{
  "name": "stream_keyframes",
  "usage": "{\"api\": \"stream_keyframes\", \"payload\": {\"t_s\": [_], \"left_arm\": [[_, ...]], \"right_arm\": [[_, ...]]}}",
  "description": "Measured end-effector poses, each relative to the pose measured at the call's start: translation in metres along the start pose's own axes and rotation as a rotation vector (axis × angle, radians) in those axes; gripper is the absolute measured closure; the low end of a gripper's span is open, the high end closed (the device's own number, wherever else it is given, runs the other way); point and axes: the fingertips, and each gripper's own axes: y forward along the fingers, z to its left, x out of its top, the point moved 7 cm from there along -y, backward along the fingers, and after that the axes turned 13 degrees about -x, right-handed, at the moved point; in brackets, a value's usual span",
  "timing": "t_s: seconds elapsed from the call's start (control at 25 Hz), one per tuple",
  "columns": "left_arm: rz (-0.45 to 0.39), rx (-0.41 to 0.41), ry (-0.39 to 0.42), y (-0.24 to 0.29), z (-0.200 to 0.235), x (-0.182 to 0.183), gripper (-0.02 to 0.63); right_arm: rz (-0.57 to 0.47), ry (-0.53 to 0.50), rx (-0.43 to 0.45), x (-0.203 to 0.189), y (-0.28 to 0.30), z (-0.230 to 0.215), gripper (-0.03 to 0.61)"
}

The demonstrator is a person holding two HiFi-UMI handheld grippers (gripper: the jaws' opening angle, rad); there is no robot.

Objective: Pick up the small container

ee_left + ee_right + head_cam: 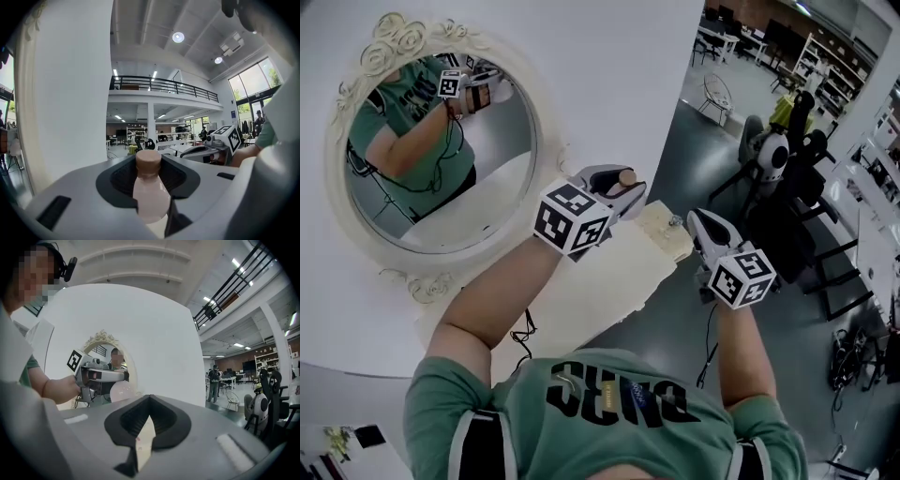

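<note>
The small container (626,176) is a pale pink bottle with a brown cap (148,160). My left gripper (619,189) is shut on it and holds it up in the air above the cream shelf (600,281), in front of the white wall. In the left gripper view the bottle (149,194) stands upright between the dark pads, cap upward. My right gripper (701,228) hovers to the right, past the shelf's end, its jaws together with nothing between them (149,403). The right gripper view shows the left gripper (101,376) with the pink bottle (121,391) in it.
An oval mirror with an ornate cream frame (358,239) hangs on the white wall (609,84) to the left. The shelf ends at a corner (680,246); beyond it lies dark floor with black chairs and stands (797,187).
</note>
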Motion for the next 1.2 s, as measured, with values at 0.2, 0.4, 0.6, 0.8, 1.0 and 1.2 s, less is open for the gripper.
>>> {"api": "stream_keyframes", "payload": {"t_s": [0.2, 0.4, 0.6, 0.8, 1.0, 1.2], "left_arm": [[-0.001, 0.002, 0.0, -0.004, -0.003, 0.015, 0.476], [-0.004, 0.0, 0.013, -0.007, -0.008, 0.029, 0.476], [-0.007, -0.001, 0.029, -0.011, -0.014, 0.039, 0.476], [-0.009, 0.002, 0.038, -0.014, -0.018, 0.044, 0.476], [-0.009, 0.001, 0.037, -0.017, -0.021, 0.045, 0.476], [-0.007, 0.003, 0.035, -0.019, -0.022, 0.044, 0.476]], "right_arm": [[-0.007, -0.007, 0.012, 0.014, 0.0, 0.002, 0.571], [-0.016, -0.025, 0.018, 0.026, -0.002, 0.005, 0.571], [-0.029, -0.038, 0.02, 0.036, -0.004, 0.007, 0.571], [-0.041, -0.046, 0.023, 0.042, -0.008, 0.007, 0.571], [-0.045, -0.051, 0.027, 0.044, -0.009, 0.01, 0.571], [-0.046, -0.053, 0.031, 0.045, -0.01, 0.013, 0.571]]}}
